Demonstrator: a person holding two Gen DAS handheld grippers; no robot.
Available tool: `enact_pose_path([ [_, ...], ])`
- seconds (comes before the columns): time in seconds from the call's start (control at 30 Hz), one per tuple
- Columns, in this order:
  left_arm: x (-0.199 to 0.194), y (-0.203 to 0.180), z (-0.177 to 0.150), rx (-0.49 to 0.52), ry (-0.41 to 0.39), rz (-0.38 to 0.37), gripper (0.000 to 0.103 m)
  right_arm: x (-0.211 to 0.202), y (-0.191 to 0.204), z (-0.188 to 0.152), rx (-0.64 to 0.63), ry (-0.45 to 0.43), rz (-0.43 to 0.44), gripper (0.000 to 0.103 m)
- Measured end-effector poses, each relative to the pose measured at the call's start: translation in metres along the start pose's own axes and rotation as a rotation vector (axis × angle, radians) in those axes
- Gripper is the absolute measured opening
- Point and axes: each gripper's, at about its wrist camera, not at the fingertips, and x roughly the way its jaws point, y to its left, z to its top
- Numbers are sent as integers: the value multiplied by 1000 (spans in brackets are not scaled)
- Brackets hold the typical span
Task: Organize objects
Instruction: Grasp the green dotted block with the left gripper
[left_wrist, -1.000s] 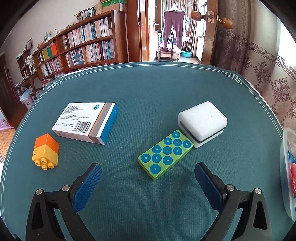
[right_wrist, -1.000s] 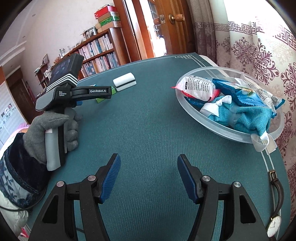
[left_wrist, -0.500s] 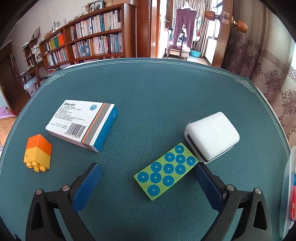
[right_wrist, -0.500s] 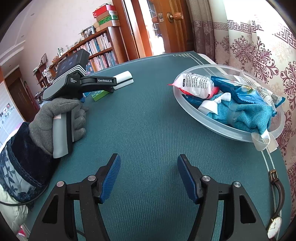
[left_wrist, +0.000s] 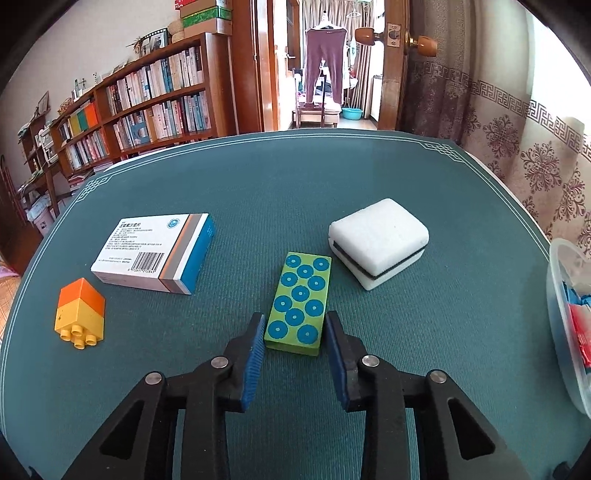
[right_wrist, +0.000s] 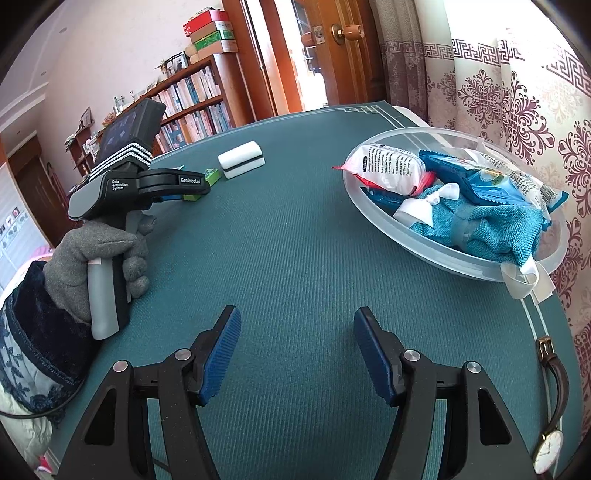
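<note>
**Now clamped on the green block**

Gripping the near end of the green dotted block (left_wrist: 298, 301) with the left gripper (left_wrist: 294, 341), pads pressed to both long sides, block flat on the teal table (left_wrist: 295, 192). Best lifted straight up, kept level. White sponge (left_wrist: 378, 242) just beside the far corner; medicine box (left_wrist: 155, 253) and orange brick (left_wrist: 80, 312) well apart to the left. Open cloth towards the clear bowl (right_wrist: 436, 254). Right gripper (right_wrist: 297, 354) hovering, fingers partly spread, holding nothing.
</note>
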Motion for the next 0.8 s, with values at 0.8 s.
enact_pose_path([
  [0.8,-7,6,-8,-31,-5,-57,31,0,0,-2,4,12,-5,65],
])
